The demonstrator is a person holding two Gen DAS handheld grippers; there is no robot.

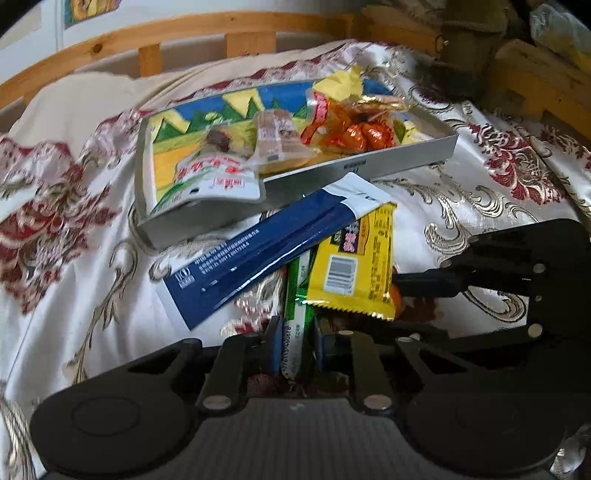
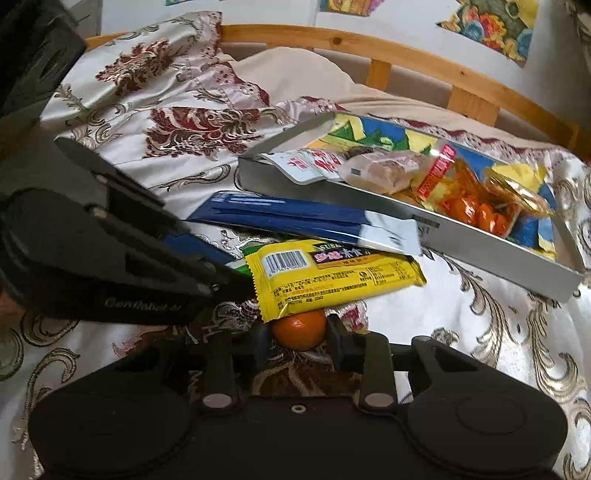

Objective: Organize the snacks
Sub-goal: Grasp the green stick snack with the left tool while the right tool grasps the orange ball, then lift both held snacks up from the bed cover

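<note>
Two grippers clamp snacks beside the tray's near edge: left gripper pinching a green bar, right gripper squeezing a mandarin; bare bedspread lies leftward.

A cream satin bedspread with dark red floral pattern covers the bed; behind it curves a wooden rail, colourful pictures on the wall.

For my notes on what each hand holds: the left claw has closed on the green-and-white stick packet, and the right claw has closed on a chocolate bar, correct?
Not quite: the right claw grips a small orange fruit, as the right wrist view shows. The left claw does hold the green-and-white stick packet.
</note>
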